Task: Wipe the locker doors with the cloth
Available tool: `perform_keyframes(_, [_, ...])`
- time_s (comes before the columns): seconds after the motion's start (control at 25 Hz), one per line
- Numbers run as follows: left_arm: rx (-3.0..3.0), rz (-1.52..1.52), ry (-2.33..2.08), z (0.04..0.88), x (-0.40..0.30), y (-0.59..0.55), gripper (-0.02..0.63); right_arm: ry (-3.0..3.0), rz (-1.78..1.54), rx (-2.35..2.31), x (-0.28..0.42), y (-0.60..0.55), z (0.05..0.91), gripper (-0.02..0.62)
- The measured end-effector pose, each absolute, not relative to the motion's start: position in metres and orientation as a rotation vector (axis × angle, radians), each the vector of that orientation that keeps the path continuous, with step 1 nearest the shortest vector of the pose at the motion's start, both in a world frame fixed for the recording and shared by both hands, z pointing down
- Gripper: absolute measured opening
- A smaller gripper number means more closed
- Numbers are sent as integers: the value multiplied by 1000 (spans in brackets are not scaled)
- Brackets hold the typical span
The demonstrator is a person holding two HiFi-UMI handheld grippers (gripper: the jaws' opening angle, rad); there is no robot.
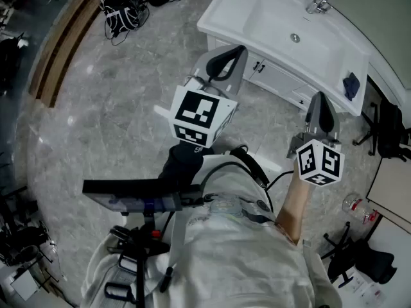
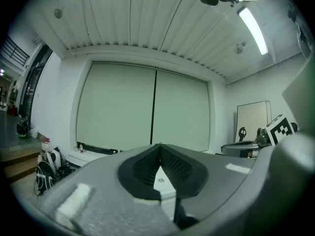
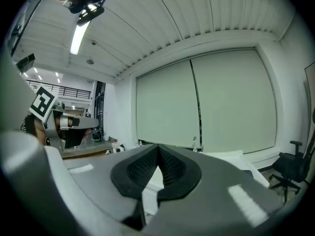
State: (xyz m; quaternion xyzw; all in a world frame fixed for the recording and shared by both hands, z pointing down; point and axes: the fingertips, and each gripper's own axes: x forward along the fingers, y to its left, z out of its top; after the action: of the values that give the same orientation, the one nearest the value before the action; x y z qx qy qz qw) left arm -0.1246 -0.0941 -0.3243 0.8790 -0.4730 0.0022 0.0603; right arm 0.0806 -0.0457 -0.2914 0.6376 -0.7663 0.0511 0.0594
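The left gripper [image 1: 226, 58] [image 2: 160, 149] had its ribbed black jaws pressed fully together with nothing between them. The right gripper [image 1: 319, 108] [image 3: 158, 149] was closed and empty in the same way. Both were held roughly level in front of the person's body, left and right apart, with the black-and-white marker cubes [image 1: 200, 115] turned up toward the head camera. This looked like a carrying pose on the way to the work, not a grip on anything. Just beyond the jaws stood a white washbasin unit [image 1: 257, 18] with a chrome tap [image 1: 318, 4] at its far edge. A pair of white cupboard doors [image 1: 273, 76] sat below the basin, probably the doors meant for wiping. A small dark blue cloth [image 1: 350, 86], or what appeared to be one, lay untouched on the right end of the unit, nearer the right gripper, so that gripper seemed the natural one to fetch it. The grey marbled floor [image 1: 115, 108] spread to the left. A black office chair [image 1: 385, 130] stood at the far right.
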Motion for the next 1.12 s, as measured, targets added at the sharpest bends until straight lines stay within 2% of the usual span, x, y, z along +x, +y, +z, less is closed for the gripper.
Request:
perform_keyframes(0.2, [2606,58,-1509,-320,-133,-94,2,-2397,199,1840,69,-56,-281,3])
perform_keyframes(0.56, [2611,119,-1452,-301,-101,-106,2,-2390,330,1827,106,-61,-245,5])
perform_keyframes(0.76, [2607,132,-1408,-277,-57,-112,2,-2273,457,1843,187,-79,-186,6])
perform_keyframes(0.84, [2615,159,-1362,-261,-29,-114,2,-2250,507,1841,221,-86,-166,54])
perform_keyframes(1.12, [2543,229,-1276,-207,47,-127,2,-2114,536,1815,348,-137,-98,101])
